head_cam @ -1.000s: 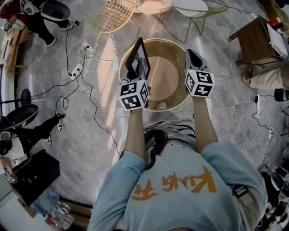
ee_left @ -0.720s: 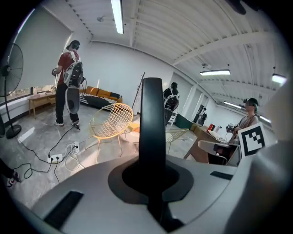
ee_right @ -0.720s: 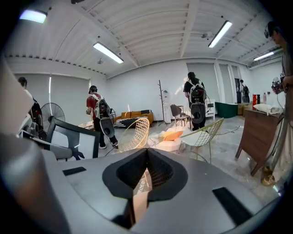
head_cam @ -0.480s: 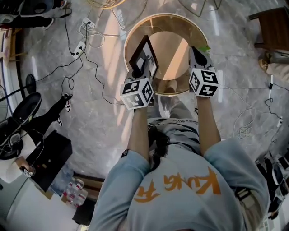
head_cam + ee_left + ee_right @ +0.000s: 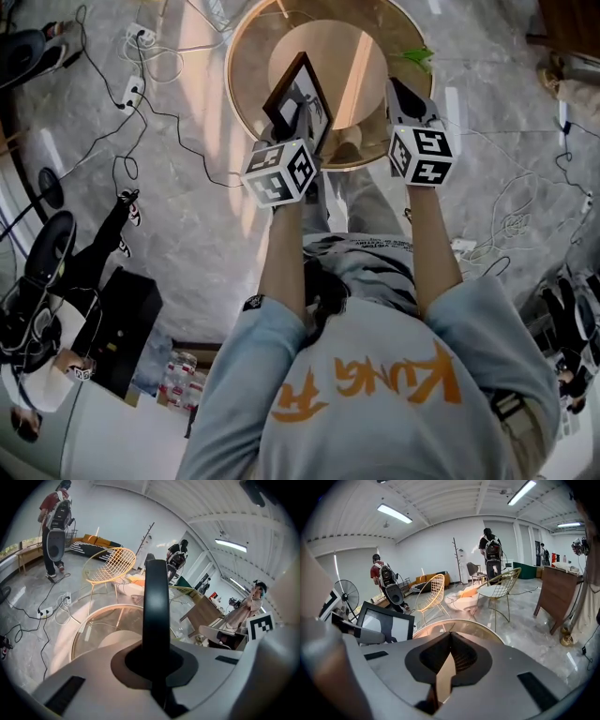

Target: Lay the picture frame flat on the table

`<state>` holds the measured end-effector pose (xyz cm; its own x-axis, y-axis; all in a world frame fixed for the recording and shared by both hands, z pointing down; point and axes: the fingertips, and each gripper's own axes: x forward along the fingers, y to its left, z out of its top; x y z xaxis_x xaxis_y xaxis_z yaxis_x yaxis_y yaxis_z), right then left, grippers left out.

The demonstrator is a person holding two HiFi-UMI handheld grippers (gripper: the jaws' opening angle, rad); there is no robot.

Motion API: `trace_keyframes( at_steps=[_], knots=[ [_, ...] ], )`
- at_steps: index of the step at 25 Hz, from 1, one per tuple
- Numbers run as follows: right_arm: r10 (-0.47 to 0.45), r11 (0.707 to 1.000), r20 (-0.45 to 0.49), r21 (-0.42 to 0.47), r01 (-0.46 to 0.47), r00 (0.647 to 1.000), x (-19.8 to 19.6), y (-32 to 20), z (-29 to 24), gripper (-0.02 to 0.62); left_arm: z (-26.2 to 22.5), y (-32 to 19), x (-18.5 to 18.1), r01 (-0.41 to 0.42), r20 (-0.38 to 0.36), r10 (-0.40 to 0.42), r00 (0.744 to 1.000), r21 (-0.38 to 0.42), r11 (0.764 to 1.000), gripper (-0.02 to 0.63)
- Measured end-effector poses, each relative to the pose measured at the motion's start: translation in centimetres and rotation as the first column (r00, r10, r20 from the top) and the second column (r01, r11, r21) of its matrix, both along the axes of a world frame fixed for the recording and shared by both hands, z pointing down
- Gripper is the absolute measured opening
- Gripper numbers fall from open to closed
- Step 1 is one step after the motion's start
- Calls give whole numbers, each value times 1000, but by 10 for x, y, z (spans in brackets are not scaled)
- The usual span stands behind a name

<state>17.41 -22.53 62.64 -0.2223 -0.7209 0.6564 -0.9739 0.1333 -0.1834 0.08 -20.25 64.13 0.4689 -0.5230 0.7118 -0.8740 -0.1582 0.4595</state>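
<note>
Grey marble floor [image 5: 187, 244] is crossed by black cables [image 5: 159, 117]. A white power strip [image 5: 131, 91] is noted left of the round, gold-rimmed glass tabletop [image 5: 234, 103]. A yellow wire chair [image 5: 110, 566] and a brown wooden side table [image 5: 555, 592] are seen beyond it. The black rectangular picture frame [image 5: 298, 94] is held tilted over the tabletop's left half, clamped at its lower edge by the left tongs [image 5: 302, 131]. Contact with the glass cannot be told. The right tongs [image 5: 450, 634] are closed on nothing, over the right rim, apart from the frame.
</note>
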Motion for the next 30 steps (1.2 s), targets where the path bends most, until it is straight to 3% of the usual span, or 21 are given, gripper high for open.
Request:
trace_keyframes(
  at_steps=[3,10,22,30],
  knots=[
    [-6,1000,-10,-17,6,1000,3,-2,21,-2,30,7,7,-35,-14,35,999,-36,999,26],
    [-49,997,-10,-60,48,999,8,7,68,-2,80,22,18,-23,-48,18,999,-114,993,26],
    [-40,995,21,-89,42,999,18,33,135,-2,138,14,36,1,-121,-11,993,-85,996,26],
    [-42,996,25,-83,44,999,31,30,160,-2,168,-13,60,60,-235,-77,969,-78,995,26]
  ],
)
